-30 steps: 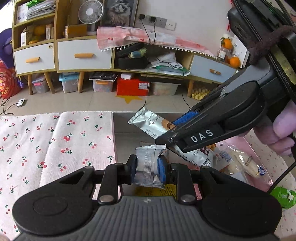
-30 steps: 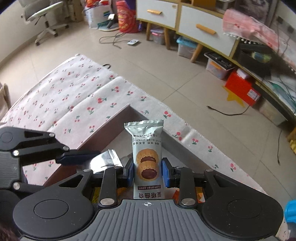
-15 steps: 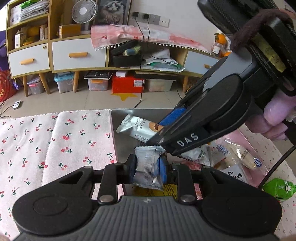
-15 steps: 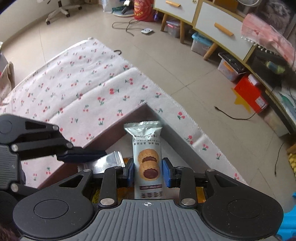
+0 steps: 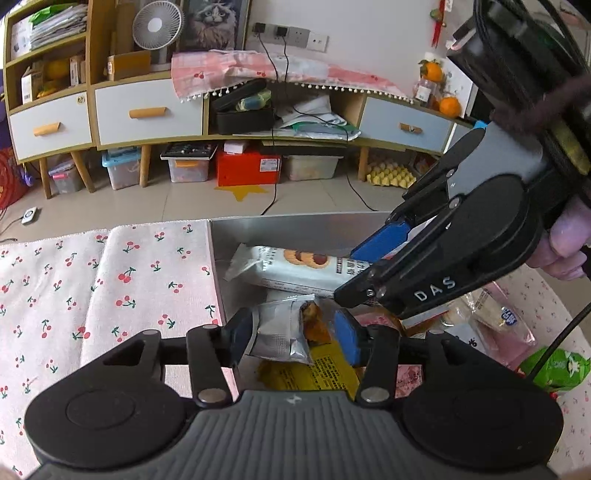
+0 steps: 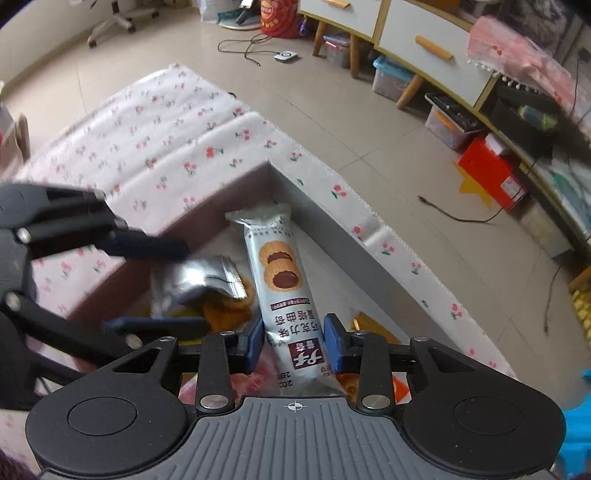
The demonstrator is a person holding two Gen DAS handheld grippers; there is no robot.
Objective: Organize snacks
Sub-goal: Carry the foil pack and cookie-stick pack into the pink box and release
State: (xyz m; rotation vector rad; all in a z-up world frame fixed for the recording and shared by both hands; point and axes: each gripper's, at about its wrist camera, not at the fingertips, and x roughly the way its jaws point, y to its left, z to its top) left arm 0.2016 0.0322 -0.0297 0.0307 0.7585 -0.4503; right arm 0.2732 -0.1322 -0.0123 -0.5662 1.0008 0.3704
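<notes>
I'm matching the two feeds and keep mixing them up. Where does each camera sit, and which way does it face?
Left wrist: on the left tongs, aimed down into the box toward the cabinets; the jaws are opening around the silver packet; the right tongs and a hand show.
Right wrist: on the right tongs, angled steeply down at the box corner; it grips the cookie packet; the left tongs show.
Shared: box, both packets, cherry cloth.

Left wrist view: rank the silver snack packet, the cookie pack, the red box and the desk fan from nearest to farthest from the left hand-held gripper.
1. Silver snack packet, between its opening jaws.
2. Cookie pack, just beyond, in the box.
3. Red box, on the floor.
4. Desk fan, up on the cabinet.
</notes>
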